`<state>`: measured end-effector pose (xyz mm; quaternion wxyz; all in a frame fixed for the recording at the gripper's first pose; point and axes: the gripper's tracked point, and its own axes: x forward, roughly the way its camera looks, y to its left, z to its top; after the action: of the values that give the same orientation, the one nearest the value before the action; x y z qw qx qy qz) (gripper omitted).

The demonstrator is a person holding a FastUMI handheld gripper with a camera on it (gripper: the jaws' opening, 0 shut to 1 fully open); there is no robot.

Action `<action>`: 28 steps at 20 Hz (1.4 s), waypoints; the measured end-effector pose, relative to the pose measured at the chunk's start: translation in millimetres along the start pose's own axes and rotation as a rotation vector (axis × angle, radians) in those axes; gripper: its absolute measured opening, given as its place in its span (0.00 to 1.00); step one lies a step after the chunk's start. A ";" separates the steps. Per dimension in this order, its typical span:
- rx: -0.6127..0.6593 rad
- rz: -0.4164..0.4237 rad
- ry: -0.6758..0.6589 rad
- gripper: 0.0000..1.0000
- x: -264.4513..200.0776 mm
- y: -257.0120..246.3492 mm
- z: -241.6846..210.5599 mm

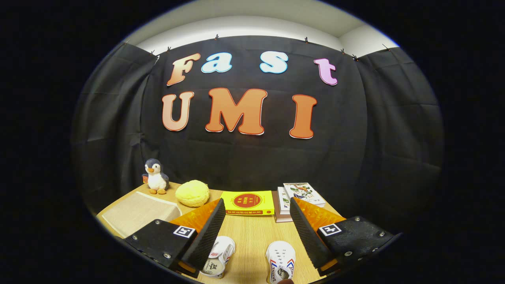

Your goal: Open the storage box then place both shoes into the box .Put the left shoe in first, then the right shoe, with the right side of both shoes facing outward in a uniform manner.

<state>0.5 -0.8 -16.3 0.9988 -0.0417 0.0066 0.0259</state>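
In the gripper view, the gripper (256, 221) is held above a wooden surface (252, 240) with its two fingers (207, 236) spread wide apart; nothing is clamped between them. Two white shoes are seen low down, close beneath the fingers. The left-hand shoe (219, 256) lies partly hidden under the left finger, turned so that its opening and inner lining are shown. The right-hand shoe (281, 266) lies in the gap between the fingers, nearer the right one, with its laced top and red and blue side stripes visible. The two shoes are set apart from each other, with bare wood between them.

Beyond the fingers, a yellow book (248, 203) is laid flat on the surface, and just beside it a small stack of books (298, 197) is seen, partly covered by the right finger. Farther left, a yellow lumpy plush (192, 193) rests near a toy penguin (156, 177), which stands upright at the back edge. A beige woven mat (136, 217) is spread beside the left finger. Which shoe belongs to which foot cannot be told.
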 end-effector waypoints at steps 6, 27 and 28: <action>0.017 0.058 0.016 0.98 7.5 -6.9 -9.8; 0.393 0.614 0.525 0.98 19.9 134.5 -142.9; 0.394 0.635 0.544 0.98 19.2 142.4 -146.8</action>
<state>10.6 129.6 -174.6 0.8922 0.1478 0.2858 0.3170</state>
